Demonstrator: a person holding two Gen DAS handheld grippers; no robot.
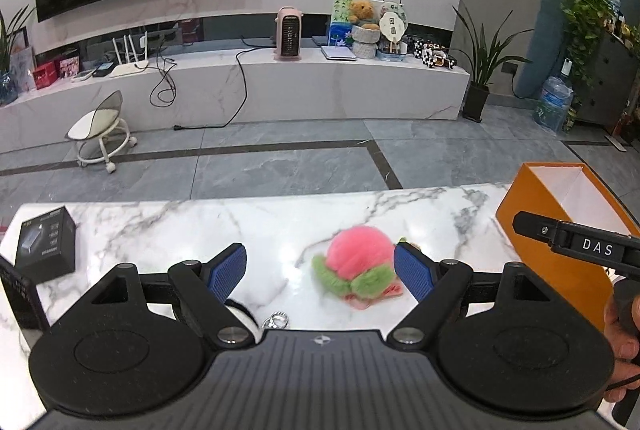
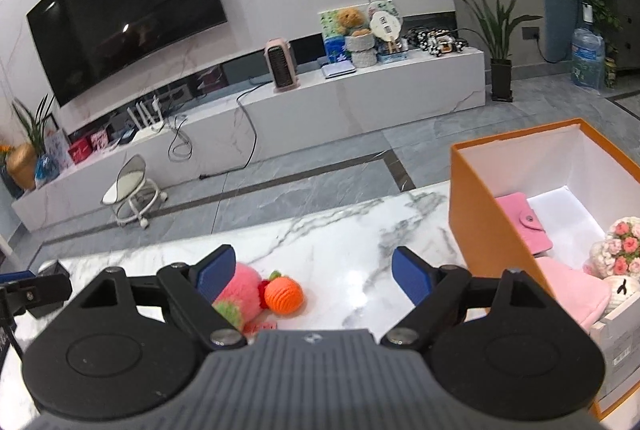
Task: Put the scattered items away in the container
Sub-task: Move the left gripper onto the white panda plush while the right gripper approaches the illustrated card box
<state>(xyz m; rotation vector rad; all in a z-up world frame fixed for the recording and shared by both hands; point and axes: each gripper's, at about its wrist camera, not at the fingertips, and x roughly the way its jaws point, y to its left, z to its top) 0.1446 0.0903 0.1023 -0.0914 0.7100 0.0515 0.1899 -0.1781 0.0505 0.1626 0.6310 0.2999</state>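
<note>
A pink plush peach with green leaves lies on the white marble table, between my left gripper's open blue pads, close to the right pad. A metal ring lies near the left gripper's base. In the right wrist view the peach lies beside an orange knitted ball. My right gripper is open and empty above the table, left of the orange box. The box holds a pink wallet, a pink pouch and a knitted flower bunch.
A black carton lies at the table's left end. The right gripper's body reaches in front of the orange box. Beyond the table are grey floor tiles, a small wheeled stool and a TV bench.
</note>
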